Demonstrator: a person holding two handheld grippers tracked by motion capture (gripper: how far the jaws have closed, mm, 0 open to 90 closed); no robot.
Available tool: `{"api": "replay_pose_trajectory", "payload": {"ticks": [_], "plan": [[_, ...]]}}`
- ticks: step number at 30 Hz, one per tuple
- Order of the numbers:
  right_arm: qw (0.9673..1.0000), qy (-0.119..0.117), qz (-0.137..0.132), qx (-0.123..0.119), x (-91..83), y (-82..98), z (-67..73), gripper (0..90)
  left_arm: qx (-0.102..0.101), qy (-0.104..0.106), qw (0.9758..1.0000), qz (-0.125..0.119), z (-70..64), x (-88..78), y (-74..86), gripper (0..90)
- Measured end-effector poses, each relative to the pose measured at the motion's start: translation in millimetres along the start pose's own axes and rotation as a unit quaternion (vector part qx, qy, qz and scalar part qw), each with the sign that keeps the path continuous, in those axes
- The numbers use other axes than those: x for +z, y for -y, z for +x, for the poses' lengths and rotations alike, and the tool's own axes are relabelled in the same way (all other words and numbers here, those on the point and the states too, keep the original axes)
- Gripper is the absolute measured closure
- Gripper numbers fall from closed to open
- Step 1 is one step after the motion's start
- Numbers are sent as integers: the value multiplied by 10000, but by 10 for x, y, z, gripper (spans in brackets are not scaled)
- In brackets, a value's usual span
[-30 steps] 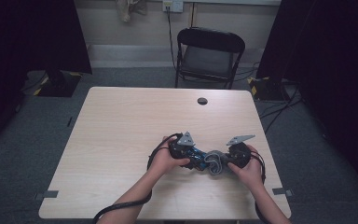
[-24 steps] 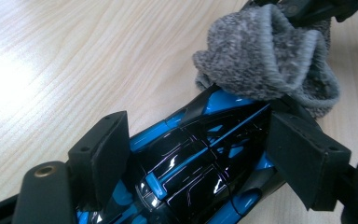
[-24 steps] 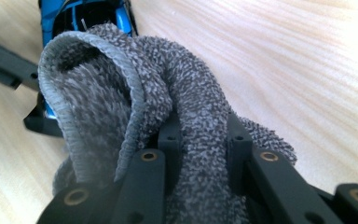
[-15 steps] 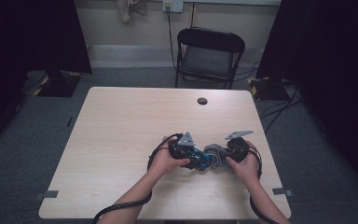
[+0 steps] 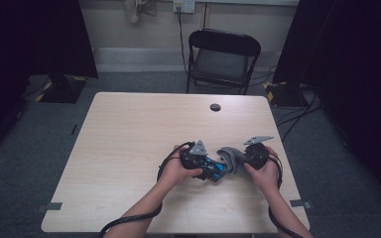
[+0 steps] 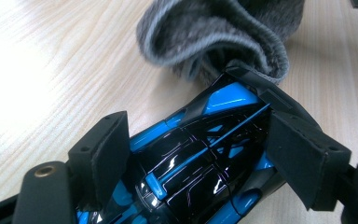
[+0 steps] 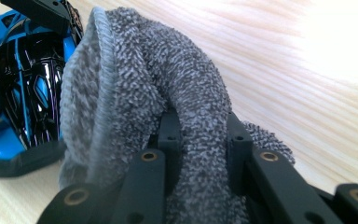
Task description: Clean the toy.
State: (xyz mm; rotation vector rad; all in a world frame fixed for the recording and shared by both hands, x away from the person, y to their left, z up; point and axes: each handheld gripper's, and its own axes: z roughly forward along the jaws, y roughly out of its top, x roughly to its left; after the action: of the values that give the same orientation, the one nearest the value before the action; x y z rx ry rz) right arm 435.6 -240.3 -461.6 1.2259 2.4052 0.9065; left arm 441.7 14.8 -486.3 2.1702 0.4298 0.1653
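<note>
A glossy blue and black toy car [image 6: 205,154] sits between the pads of my left gripper [image 6: 200,149], which is shut on its sides. In the high view the car [image 5: 212,169] is held just above the table near the front right, with my left gripper [image 5: 209,168] around it. My right gripper [image 7: 200,135] is shut on a bunched grey terry cloth [image 7: 168,84]. The cloth [image 6: 214,32] presses against the far end of the car. From above, the cloth [image 5: 230,157] lies between the two hands, with my right gripper [image 5: 242,159] at its right.
The light wooden table [image 5: 129,148] has a small black round disc [image 5: 215,107] near its far edge. A black folding chair [image 5: 223,54] stands behind the table. Cables trail from both grippers over the front edge.
My right gripper and the cloth have shifted slightly toward the far side against the car's end. My left gripper and the car have stayed where they were.
</note>
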Motion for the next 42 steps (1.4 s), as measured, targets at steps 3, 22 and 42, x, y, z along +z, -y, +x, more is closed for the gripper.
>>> {"api": "replay_pose_trajectory", "payload": {"ticks": [3,22,42], "plan": [[10000,-46,-70,-20,-119,31,-17,744,0,-1,10000,-5,-1,0,1,217],[9960,-844,14,-300,-159,320,358,739,-23,-29,10000,26,-5,0,-7,216],[9990,-445,34,71,42,77,155,740,-40,-43,10000,-39,-12,0,7,217]]}}
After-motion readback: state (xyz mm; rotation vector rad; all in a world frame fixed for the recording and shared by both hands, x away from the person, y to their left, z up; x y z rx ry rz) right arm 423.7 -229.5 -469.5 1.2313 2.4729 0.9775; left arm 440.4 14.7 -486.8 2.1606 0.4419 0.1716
